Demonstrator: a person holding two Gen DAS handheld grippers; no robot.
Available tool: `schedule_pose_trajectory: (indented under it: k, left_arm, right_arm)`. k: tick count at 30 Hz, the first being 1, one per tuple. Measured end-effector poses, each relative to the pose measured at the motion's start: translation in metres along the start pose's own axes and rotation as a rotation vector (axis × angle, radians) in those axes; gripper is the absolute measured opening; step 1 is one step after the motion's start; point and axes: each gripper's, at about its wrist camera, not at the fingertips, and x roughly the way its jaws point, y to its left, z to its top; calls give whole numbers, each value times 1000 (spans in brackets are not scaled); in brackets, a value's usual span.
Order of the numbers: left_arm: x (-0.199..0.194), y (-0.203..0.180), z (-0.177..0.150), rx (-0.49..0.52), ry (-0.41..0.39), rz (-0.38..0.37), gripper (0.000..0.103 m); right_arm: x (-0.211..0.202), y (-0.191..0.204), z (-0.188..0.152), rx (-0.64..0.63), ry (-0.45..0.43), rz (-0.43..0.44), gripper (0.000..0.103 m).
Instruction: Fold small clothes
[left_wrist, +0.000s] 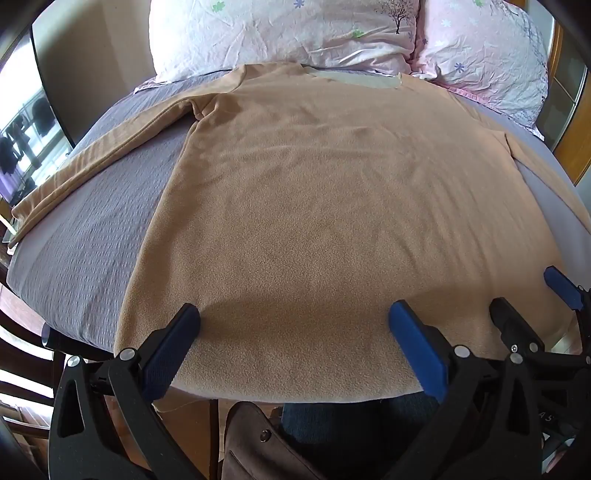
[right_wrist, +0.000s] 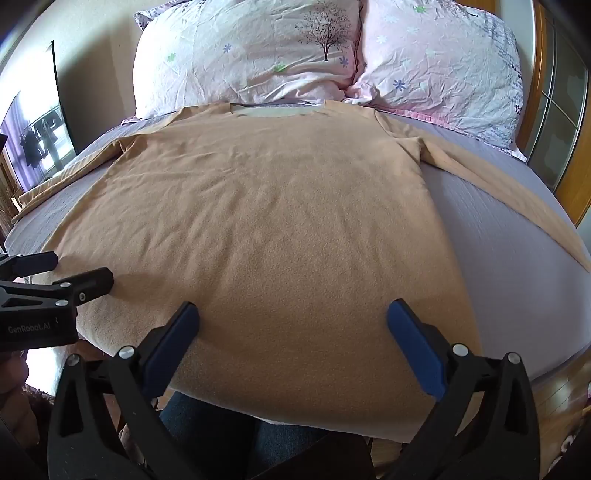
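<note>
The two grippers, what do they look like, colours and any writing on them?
Both the left gripper and the right gripper have black plastic frames with triangular cut-outs and silver rivets. The fingers carry flat blue ribbed pads. White GenRobot.AI lettering marks the left one's body. No cables or sleeves show.

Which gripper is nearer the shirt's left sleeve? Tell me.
Left. The left gripper hangs over the hem toward the left sleeve; the right gripper sits farther right, over the shirt hem.

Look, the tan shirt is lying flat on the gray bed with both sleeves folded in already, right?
Not quite. The tan shirt does lie flat on the gray bed, but both sleeves are spread out to the sides, not folded in. The left sleeve shows in the left wrist view, the right sleeve in the right wrist view.
</note>
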Motion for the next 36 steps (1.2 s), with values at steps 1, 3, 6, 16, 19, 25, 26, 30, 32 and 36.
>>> schedule_pose_trajectory:
  k: [1, 3, 6, 16, 19, 25, 26, 30, 32, 36]
  left_arm:
    - [0, 0, 0, 0, 0, 0, 102]
    - [0, 0, 0, -1, -1, 0, 102]
    - [0, 0, 0, 0, -1, 0, 102]
    - [0, 0, 0, 0, -4, 0, 102]
    - [0, 0, 0, 0, -5, 0, 102]
    - [0, 0, 0, 0, -7, 0, 102]
    - [0, 0, 0, 0, -7, 0, 102]
    - [0, 0, 1, 0, -8, 0, 102]
    - [0, 0, 1, 0, -8, 0, 102]
    - [2, 1, 3, 1, -9, 0, 102]
  right_arm:
    - [0, 0, 0, 0, 0, 0, 101]
    - [0, 0, 0, 0, -1, 0, 101]
    - [-1, 0, -1, 1, -2, -1, 101]
    - [-1, 0, -1, 2, -3, -2, 101]
    - [-1, 0, 0, 2, -3, -2, 101]
    - [-2, -1, -1, 2, -5, -3, 101]
    - [-2, -1, -1, 3, -5, -3, 101]
    - [-2, -1, -1, 3, -6, -3, 101]
    - [-2, -1, -1, 3, -7, -3, 101]
    - [-2, -2, -1, 3, -7, -3, 101]
